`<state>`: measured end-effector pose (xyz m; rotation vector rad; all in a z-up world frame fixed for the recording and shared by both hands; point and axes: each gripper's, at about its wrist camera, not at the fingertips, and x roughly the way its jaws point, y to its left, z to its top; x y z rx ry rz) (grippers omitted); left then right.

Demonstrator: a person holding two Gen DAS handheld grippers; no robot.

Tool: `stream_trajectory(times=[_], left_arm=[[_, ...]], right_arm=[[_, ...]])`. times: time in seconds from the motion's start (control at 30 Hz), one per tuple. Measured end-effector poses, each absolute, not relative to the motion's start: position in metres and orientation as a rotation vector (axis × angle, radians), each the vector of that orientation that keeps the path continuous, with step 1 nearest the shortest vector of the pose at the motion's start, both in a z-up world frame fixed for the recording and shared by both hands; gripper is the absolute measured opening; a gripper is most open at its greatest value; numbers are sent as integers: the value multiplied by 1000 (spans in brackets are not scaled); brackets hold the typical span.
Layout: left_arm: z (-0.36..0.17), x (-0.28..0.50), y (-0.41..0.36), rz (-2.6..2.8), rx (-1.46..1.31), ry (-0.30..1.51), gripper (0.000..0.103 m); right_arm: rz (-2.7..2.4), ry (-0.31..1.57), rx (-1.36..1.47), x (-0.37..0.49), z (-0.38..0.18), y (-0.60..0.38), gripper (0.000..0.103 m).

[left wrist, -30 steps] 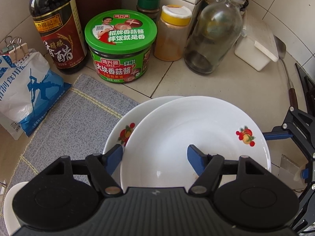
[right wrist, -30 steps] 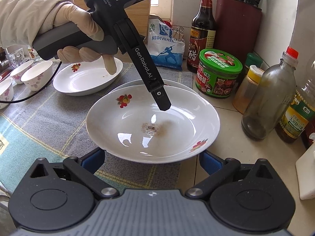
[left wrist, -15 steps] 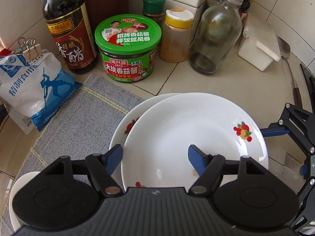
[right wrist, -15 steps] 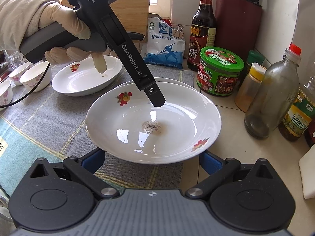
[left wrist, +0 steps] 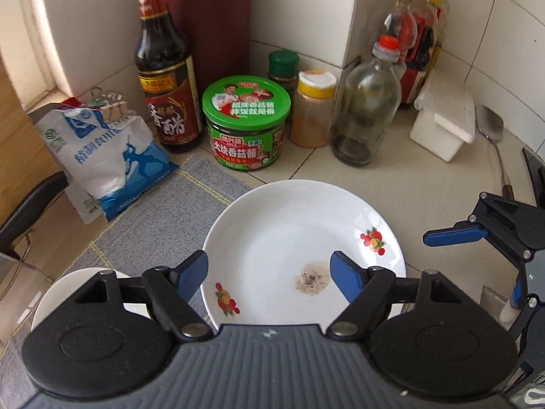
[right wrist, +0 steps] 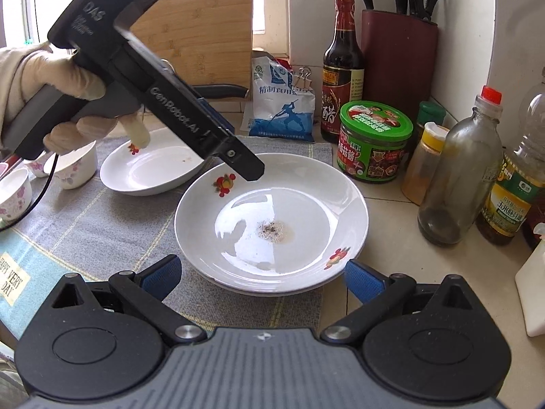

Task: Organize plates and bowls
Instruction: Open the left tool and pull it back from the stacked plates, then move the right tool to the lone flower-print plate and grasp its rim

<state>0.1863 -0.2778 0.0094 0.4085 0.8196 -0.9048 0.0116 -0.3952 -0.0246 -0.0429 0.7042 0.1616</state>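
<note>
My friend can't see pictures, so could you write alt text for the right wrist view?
A white plate with a speckled stain sits stacked on another, half on a grey mat. The left gripper, held in a gloved hand, hovers open over its far rim. Bottles and jars line the tiled counter behind.

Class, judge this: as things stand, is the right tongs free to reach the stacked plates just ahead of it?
Probably yes: the right tongs stand open at the stacked plates' near rim, nothing between.

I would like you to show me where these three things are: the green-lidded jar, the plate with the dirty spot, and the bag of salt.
green-lidded jar (left wrist: 247, 104): left wrist view, on the middle of its lid.
plate with the dirty spot (right wrist: 299, 201): right wrist view, on its clean inner slope.
bag of salt (left wrist: 112, 156): left wrist view, on its printed front.
</note>
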Motion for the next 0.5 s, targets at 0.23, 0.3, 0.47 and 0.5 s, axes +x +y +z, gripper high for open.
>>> stream_trajectory(times=[0.23,0.3,0.47,0.5], left_arm=[[2,133,-220,-686,317,758,90],[-9,122,-203,-616,309,765,91],[-36,111,-171,-479,312,793,91],[-42,111,-163,-464,297,797,91]], right_arm=[[194,685,-40,12,-24,-387,103],[203,693,-41,16,-25,-381,103],[221,690,-17,28,-25,-362,103],[219,689,-16,30,-24,-359,103]])
